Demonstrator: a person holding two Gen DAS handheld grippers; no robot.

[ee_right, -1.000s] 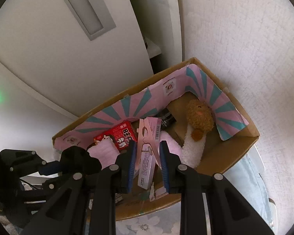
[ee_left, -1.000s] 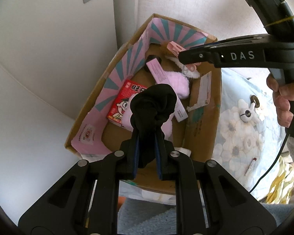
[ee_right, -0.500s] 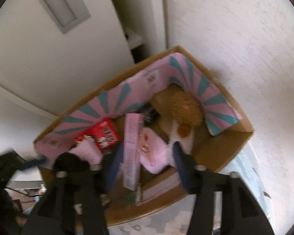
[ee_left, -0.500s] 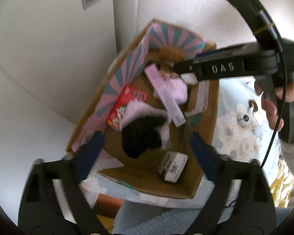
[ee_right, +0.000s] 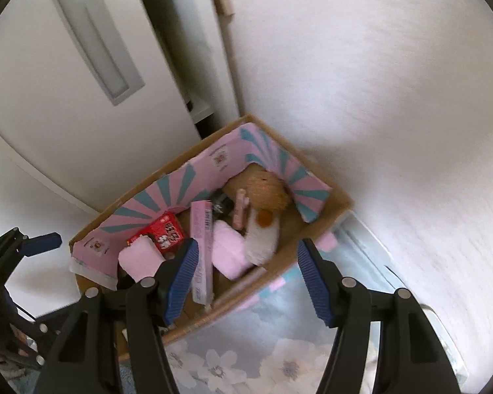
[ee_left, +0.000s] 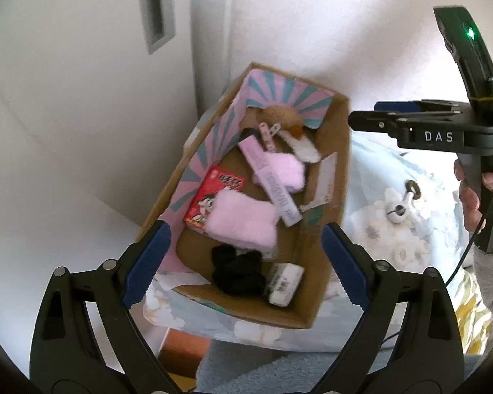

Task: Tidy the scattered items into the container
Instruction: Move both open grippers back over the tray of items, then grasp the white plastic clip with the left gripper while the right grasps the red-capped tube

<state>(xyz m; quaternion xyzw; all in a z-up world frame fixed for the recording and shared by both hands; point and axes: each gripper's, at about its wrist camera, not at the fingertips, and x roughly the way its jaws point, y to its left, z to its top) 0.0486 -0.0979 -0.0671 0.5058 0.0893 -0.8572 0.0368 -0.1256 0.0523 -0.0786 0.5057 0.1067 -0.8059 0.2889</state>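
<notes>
Both grippers empty over the cardboard box (ee_left: 337,151). Left gripper (ee_left: 243,262) spread about as wide as it goes, nothing betw the pads; the black cloth (ee_left: 236,272) lies loose at the near end of the box, beside a small white packet (ee_left: 284,284). Right gripper (ee_right: 246,279) jaws have just been opening, roughly half apart, holding nothing; the long pink box (ee_right: 202,249) lies inside, leaning along the pile.

Risks, my guess: the box sits at the edge of the flowered cloth (ee_right: 279,354), its near-left corner seems to overhang in the left cam, so a knock from either gripper on the way out could tip or slide it. Stuff is heaped, esp. the pink fluffy pieces (ee_left: 243,223), so the next drop may roll off the pile.

Still outside: a small white earbud-like thing (ee_left: 399,208) on the cloth, right of the box. Can't ID it for sure. Right cam is smeared; the plush toy (ee_right: 264,197) is blurry, and the box floor under the pile is hidden.
</notes>
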